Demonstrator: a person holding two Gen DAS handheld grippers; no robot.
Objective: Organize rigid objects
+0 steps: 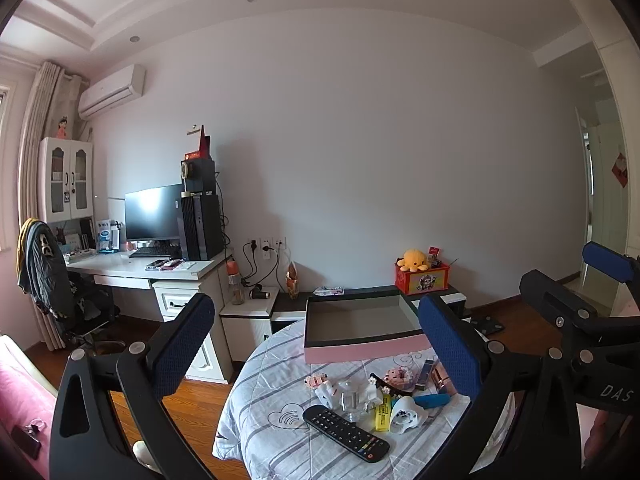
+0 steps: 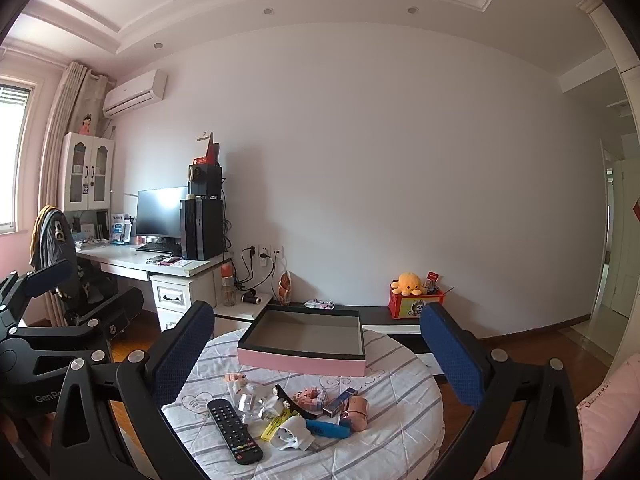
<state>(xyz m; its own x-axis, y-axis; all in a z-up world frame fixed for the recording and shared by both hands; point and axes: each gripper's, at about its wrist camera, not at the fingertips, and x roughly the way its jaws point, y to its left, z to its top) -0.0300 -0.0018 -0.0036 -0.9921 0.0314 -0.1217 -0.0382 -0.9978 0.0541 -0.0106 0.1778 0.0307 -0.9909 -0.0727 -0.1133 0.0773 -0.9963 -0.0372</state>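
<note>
Left wrist: remote (image 1: 346, 433) btwn hand-held gripper (image 1: 320, 340) fingers.

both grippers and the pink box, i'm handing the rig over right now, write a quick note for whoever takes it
Left gripper: open, holding nothing.
Right gripper: open, holding nothing.
Pink box: empty, at the far side of the round table.
Loose things in a pile in front of it: remote, yellow highlighter, blue tube, pink cylinder, pink block toy, clear bottle.
Done: nothing packed yet.
Left: likely move every piece into the box.
</note>
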